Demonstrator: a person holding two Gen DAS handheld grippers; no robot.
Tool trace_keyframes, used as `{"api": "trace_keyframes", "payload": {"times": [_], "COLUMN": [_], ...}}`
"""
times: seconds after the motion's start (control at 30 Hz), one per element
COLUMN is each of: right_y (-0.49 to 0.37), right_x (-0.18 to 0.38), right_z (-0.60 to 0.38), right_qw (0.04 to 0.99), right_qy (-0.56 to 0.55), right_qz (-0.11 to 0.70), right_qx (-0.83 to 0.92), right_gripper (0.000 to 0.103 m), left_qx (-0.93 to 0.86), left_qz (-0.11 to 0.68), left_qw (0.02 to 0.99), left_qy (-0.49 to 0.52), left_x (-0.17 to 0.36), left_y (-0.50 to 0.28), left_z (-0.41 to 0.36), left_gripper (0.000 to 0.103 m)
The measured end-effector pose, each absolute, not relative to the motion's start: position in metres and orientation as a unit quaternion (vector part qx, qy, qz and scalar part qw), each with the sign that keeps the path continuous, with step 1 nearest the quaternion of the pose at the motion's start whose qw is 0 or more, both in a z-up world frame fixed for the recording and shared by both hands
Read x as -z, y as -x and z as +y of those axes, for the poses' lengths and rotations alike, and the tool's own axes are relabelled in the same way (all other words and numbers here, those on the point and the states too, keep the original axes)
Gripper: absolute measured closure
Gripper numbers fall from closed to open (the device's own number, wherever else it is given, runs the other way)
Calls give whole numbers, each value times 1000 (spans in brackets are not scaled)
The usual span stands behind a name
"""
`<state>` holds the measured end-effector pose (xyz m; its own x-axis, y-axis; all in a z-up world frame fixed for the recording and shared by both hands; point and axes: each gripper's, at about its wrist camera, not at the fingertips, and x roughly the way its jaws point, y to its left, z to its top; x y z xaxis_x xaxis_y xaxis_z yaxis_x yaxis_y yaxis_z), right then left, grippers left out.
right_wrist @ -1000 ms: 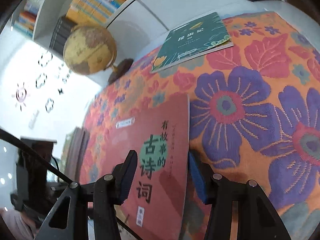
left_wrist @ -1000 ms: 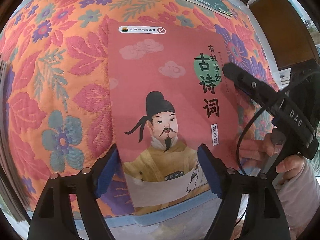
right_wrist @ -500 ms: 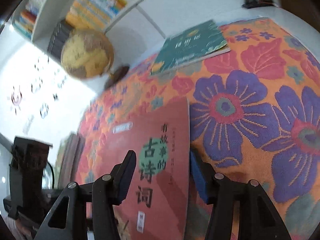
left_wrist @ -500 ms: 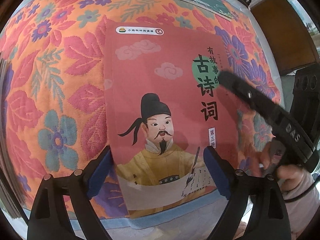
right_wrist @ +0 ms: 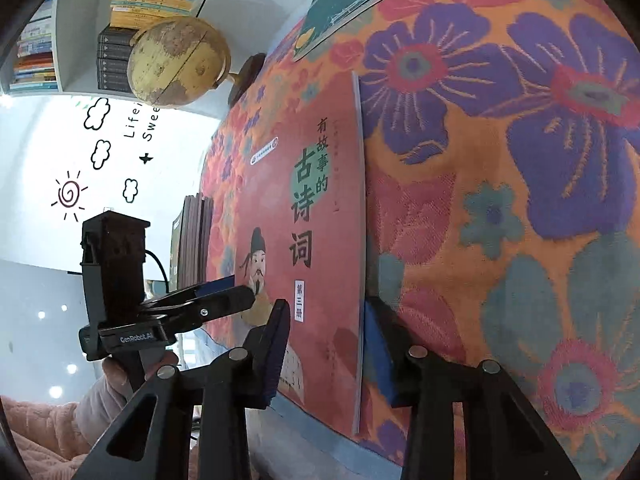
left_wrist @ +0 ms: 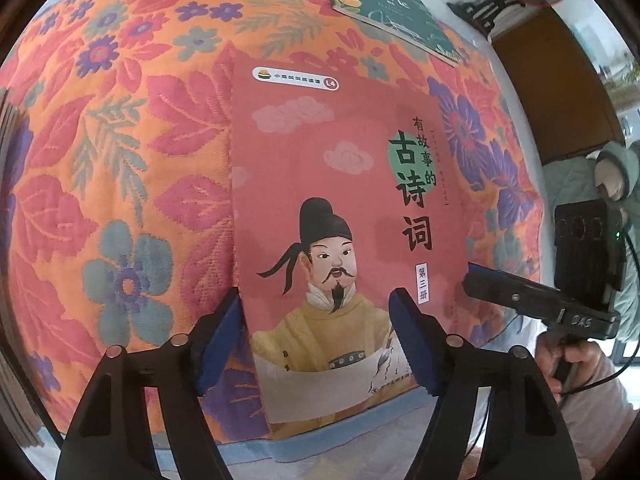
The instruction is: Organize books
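Closing both grippers on the red book (left_wrist: 344, 208) at the cloth's (left_wrist: 120, 160) near edge. Left gripper (left_wrist: 316, 340) straddles its spine corner, right gripper (right_wrist: 326, 352) its open edge; pads not yet pinching.

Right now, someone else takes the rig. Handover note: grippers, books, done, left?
Left gripper: jaws closing, astride the near left edge of the red book; pads not yet pressing.
Right gripper: jaws closing, astride the same book's right edge near its lower corner; no grip yet.
Books: red book lies flat, cover up, on the flowered tablecloth. Green book lies flat at the far side of the table. More books stand upright at the table's left edge.
Done: nothing lifted.
Left: finish the grasp, lift the red book and put it away, probably with the upright ones; then the green book.
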<state>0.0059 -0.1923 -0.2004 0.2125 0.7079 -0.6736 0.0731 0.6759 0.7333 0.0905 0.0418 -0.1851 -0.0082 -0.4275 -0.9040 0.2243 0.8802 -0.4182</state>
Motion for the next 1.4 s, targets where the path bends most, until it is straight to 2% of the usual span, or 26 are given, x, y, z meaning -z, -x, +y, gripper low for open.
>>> {"api": "trace_keyframes", "payload": {"times": [0.03,0.07,0.1,0.13,0.27,0.37,0.63,1.1,1.4], "right_y": [-7,-9,-10,-11,-12,-10,-8,-3,-19], "right_x": [198,195,192,190,181,175,147,103,80], "right_z": [-189,-185,-182,-179,-162,-156,-120,-65,2], "right_qw": [709,715,722,727,747,750,760,775,775], "right_qy": [-319,-300,-281,-268,-219,-223,-178,-143,-124], "right_qz": [588,593,598,600,600,592,578,550,542], "right_qx": [-224,-216,-206,-199,-185,-193,-237,-277,-300], "right_gripper": [71,78,87,87,87,90,90,90,90], "left_qx": [229,224,216,202,186,171,179,155,129], "left_qz": [672,671,670,665,656,651,613,587,562], "left_qw": [701,704,710,719,732,739,768,794,817], "left_qy": [66,54,38,10,-9,-15,-49,-23,15], "left_x": [184,184,182,180,176,171,129,89,61], "left_y": [-91,-90,-89,-86,-81,-82,-81,-72,-77], "left_z": [43,43,43,41,42,47,56,110,176], "left_gripper": [42,47,58,61,61,63,63,63,63]}}
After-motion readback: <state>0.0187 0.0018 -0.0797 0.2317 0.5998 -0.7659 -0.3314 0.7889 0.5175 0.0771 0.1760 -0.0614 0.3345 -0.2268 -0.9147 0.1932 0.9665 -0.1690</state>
